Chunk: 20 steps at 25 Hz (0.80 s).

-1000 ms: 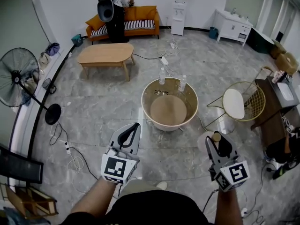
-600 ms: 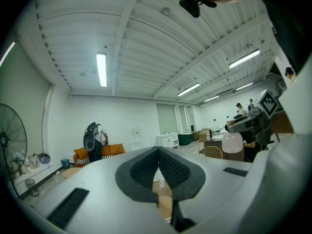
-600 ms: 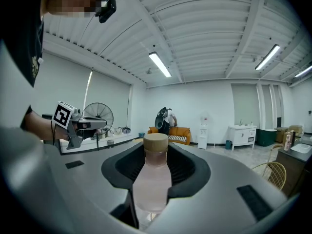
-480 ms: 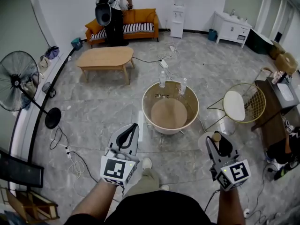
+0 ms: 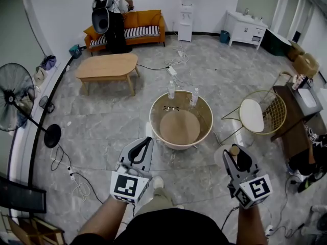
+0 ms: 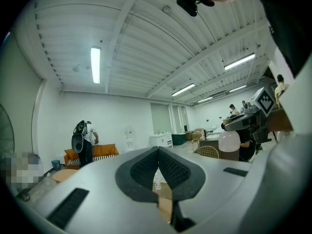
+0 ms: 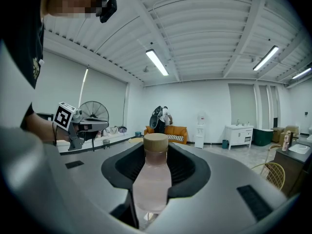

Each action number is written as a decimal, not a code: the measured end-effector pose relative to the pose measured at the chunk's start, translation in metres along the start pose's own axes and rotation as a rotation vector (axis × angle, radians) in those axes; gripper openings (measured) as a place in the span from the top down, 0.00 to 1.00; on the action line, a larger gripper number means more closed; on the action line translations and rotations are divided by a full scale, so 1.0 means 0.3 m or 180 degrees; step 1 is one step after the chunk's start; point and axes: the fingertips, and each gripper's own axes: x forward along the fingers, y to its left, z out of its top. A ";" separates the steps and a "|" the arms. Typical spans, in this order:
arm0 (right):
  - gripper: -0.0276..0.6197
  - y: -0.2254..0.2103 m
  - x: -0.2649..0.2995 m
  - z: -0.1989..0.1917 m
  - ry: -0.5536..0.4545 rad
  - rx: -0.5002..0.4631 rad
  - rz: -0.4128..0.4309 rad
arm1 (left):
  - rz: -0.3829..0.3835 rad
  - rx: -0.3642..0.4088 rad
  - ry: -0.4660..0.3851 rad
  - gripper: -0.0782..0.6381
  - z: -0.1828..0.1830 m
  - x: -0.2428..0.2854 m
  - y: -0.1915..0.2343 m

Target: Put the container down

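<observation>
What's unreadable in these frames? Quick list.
- Base of the held bottle: in the right gripper view it is hidden by the body of the right gripper; the head view shows mostly its cap.
- Table bottles on the round table: in the head view they are too small to read fill or labels.
- Floor under the left gripper: in the left gripper view it is blocked by the gripper's own body.

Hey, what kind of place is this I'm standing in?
Likely a staged living-room area in a large hall: there's an orange sofa, a wooden coffee table and a water dispenser.
</observation>
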 end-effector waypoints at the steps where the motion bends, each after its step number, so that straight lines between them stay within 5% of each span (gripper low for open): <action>1: 0.72 -0.004 0.011 0.002 0.0005 0.0003 -0.0005 | -0.0017 -0.0005 -0.0013 0.87 0.004 0.010 0.007; 20: 0.72 -0.096 0.241 -0.002 0.0061 0.0126 -0.0080 | -0.0170 0.0036 0.0125 0.87 -0.066 0.231 0.125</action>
